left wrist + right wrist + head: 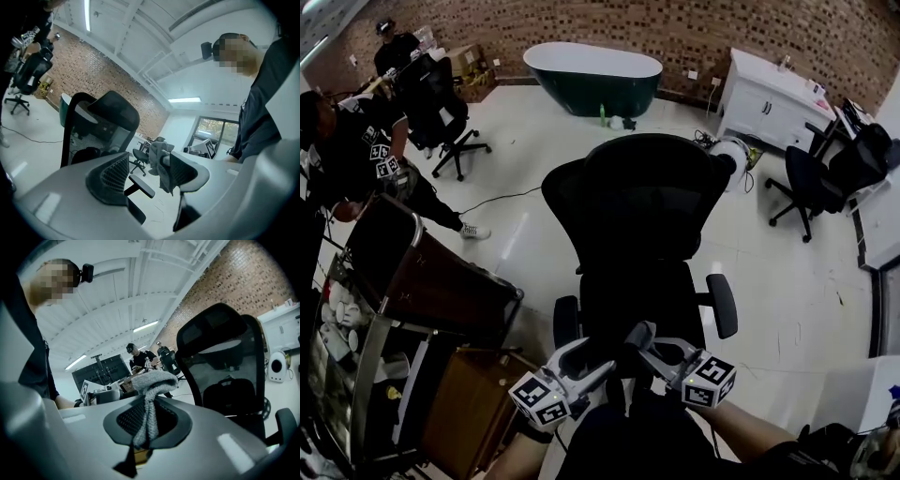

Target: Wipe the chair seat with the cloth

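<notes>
The cloth (152, 380) is being pinched tight in the closed fingers of the right gripper (147, 425). Alongside, the left gripper (145, 176) is being held with fingers spread, gripping nothing. Just beyond, the chair seat (636, 300) is not being touched yet, so the approach is being judged the step in hand. Next, the cloth is needing to be lowered flat onto it.

From my head I look steeply down on the chair (637, 234), while the cameras behind my jaws sit close, tilt upward, and both catch its backrest (220, 329).
</notes>
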`<state>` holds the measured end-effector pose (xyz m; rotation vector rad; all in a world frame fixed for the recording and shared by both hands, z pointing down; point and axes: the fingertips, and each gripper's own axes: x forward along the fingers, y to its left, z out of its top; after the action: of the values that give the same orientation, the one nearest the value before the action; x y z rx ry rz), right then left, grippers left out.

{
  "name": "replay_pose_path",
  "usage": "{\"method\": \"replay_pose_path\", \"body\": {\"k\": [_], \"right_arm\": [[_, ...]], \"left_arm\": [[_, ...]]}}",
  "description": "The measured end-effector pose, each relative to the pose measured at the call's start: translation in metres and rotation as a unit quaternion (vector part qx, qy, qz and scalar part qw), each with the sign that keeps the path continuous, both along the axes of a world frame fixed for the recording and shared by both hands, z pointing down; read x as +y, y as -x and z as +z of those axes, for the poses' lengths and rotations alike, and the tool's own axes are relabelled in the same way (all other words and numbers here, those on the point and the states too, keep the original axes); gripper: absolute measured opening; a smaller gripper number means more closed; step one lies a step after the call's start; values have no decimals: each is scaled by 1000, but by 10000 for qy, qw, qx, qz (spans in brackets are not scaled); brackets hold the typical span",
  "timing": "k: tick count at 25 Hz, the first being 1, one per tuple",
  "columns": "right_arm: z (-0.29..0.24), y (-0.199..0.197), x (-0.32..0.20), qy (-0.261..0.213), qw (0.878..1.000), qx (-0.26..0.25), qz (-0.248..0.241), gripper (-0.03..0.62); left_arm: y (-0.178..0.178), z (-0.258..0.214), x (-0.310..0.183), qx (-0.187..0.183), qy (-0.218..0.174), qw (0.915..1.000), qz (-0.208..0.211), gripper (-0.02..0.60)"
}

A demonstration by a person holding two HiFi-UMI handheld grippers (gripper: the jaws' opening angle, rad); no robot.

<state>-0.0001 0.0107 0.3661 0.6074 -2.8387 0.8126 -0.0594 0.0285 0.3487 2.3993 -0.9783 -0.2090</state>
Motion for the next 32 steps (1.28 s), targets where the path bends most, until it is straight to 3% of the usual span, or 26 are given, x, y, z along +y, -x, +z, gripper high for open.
{"method": "replay_pose_path", "body": {"k": [3, 6, 11, 15, 19, 25, 32], "right_arm": [[30, 12, -21, 34, 9995, 217, -227, 28], [81, 22, -43, 383, 9972, 473, -434, 28], [181, 46, -75, 678, 9859, 1223, -920, 28], [262, 68, -114, 403, 9743, 1886, -1166, 28], [334, 100, -157, -31, 9544, 2594, -1475, 28], [418, 147, -198, -168, 9315, 3135, -1837, 28], [495, 183, -207, -488, 9109, 3448, -2214, 28]], "left_arm": [[7, 24, -18, 119, 251, 9994, -208, 296], [10, 53, -36, 264, 449, 9979, -393, 296], [12, 99, -57, 151, 732, 9955, -582, 298], [15, 146, -72, 127, 936, 9933, -672, 298], [24, 186, -96, 53, 1007, 9923, -720, 298], [41, 223, -128, 114, 1017, 9909, -877, 298], [44, 260, -132, 208, 981, 9902, -971, 298]]}}
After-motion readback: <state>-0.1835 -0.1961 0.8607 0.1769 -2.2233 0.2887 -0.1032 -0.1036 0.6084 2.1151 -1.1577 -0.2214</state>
